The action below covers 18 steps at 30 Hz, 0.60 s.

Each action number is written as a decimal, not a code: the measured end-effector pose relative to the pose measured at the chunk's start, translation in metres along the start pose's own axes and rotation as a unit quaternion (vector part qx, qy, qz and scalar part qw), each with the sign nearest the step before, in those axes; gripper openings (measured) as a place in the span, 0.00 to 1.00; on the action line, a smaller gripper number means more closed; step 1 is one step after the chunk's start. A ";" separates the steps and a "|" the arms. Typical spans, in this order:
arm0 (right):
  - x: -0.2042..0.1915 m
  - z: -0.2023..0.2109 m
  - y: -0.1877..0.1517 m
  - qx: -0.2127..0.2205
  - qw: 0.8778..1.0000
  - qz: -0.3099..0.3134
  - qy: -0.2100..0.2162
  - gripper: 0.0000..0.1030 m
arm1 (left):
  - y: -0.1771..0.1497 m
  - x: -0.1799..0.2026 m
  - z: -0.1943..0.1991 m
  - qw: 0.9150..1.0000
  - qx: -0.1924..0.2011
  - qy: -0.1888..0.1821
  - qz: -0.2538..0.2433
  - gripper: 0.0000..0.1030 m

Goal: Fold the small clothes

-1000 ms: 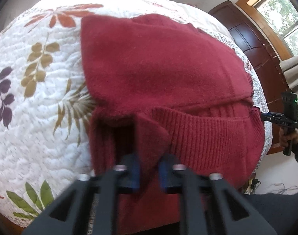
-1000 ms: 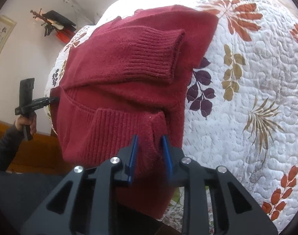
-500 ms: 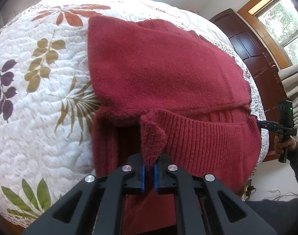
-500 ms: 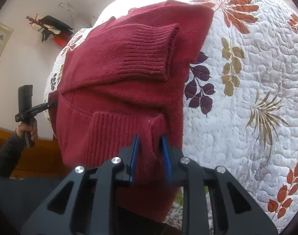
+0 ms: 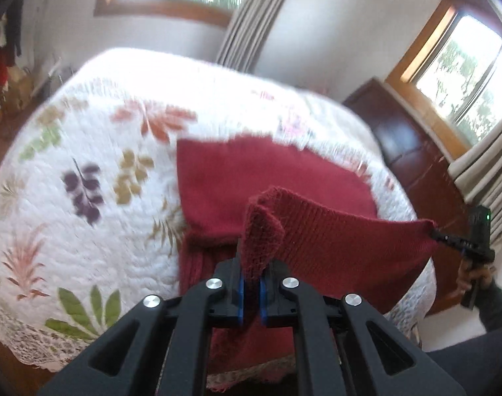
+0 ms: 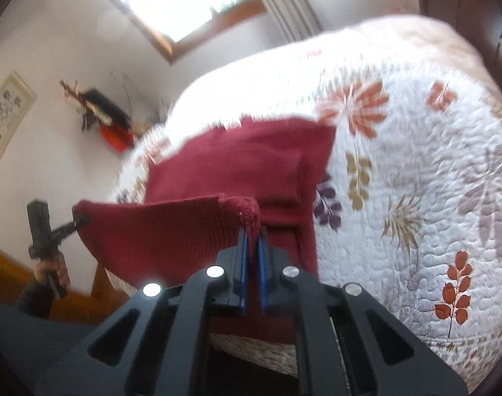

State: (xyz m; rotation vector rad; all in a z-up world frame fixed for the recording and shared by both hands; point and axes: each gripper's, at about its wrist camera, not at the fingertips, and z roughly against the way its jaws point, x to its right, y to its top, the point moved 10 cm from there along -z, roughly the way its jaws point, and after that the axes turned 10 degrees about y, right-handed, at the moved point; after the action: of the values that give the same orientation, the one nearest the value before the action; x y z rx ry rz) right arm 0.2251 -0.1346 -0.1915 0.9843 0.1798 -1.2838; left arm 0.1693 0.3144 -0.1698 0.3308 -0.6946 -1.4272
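White quilted bedspread with leaf prints (image 5: 85, 237) fills the middle of both views. On it lies a dark red knitted sweater (image 5: 270, 178), its ribbed bottom edge lifted off the bed. The left gripper (image 5: 250, 292) and right gripper (image 6: 252, 264) are each pinched tight on one bottom corner. Next, I think, carry that edge forward over the flat part, keeping it stretched

Left gripper (image 5: 250, 288) and right gripper (image 6: 252, 264) both clamped tight, raised level.
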 end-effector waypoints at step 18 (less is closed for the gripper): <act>-0.067 0.040 0.128 0.110 0.991 0.079 0.016 0.05 | 0.135 0.028 0.050 0.990 0.121 -0.050 -0.057 0.06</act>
State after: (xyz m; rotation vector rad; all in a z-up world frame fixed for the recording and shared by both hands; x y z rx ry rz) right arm 0.2973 -0.1203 -0.0603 1.1842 -0.0164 -1.1586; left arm 0.2440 0.3157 -0.0437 0.4969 -0.9462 -1.4773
